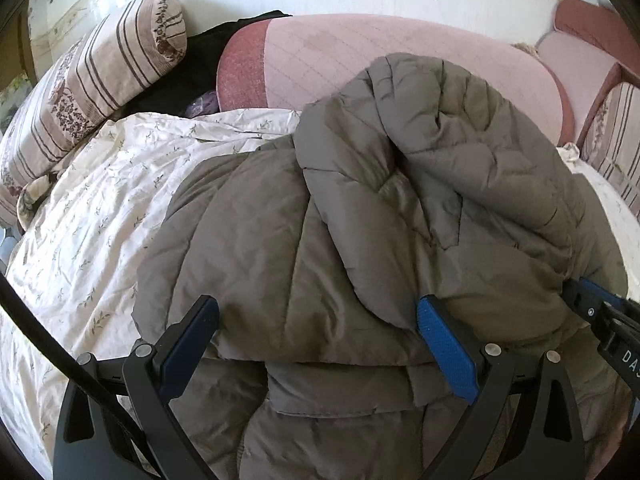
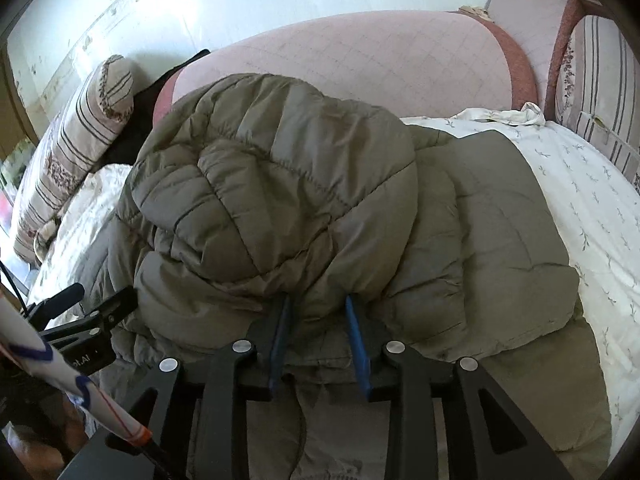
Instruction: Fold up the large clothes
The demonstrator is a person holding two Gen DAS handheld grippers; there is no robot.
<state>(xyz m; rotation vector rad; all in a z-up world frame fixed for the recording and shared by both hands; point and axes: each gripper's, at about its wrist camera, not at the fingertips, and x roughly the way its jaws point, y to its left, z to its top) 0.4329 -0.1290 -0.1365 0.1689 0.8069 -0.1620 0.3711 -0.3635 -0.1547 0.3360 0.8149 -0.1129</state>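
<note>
the grey padded jacket (image 2: 304,200) lies on the bed (image 2: 580,184) straight ahead of both tools, its folded bulk between the right tool (image 2: 318,308), nearly closed on a fold, and the wide-apart left tool (image 1: 318,312).

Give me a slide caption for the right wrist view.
Right gripper pinching a fold of the grey puffer jacket on the floral bedsheet.

Bare floral bedsheet (image 1: 80,216) open on the jacket's left, puffer jacket (image 1: 360,220) heaped ahead, pink sofa back (image 1: 400,56) behind, striped bolster (image 1: 100,76) far left
</note>
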